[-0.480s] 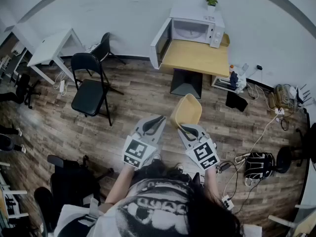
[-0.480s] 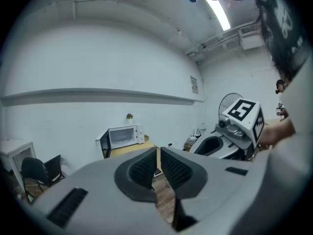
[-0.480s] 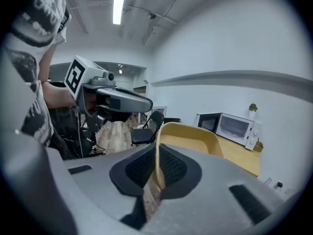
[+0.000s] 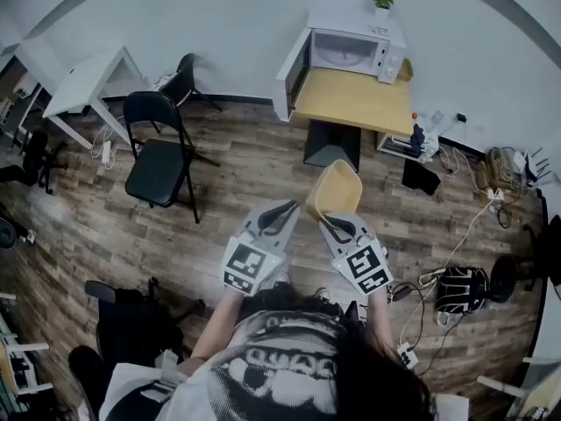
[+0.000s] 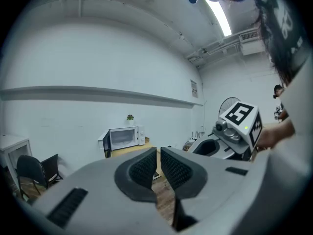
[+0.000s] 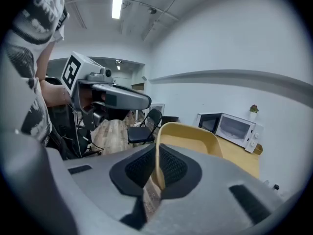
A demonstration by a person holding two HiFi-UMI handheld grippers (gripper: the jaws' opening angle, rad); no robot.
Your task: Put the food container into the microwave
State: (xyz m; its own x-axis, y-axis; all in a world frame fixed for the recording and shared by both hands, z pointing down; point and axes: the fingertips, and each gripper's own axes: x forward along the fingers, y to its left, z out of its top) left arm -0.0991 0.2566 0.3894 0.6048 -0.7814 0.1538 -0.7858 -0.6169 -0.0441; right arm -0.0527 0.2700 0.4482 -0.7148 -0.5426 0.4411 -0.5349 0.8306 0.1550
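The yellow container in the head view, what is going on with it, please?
A person holds a gripper in each hand. The right gripper is shut on the rim of the yellow food container, which it holds up above the wooden floor. The left gripper is shut and empty. The microwave stands on a wooden table by the wall, its door open, some way ahead. The container is not yet inside.
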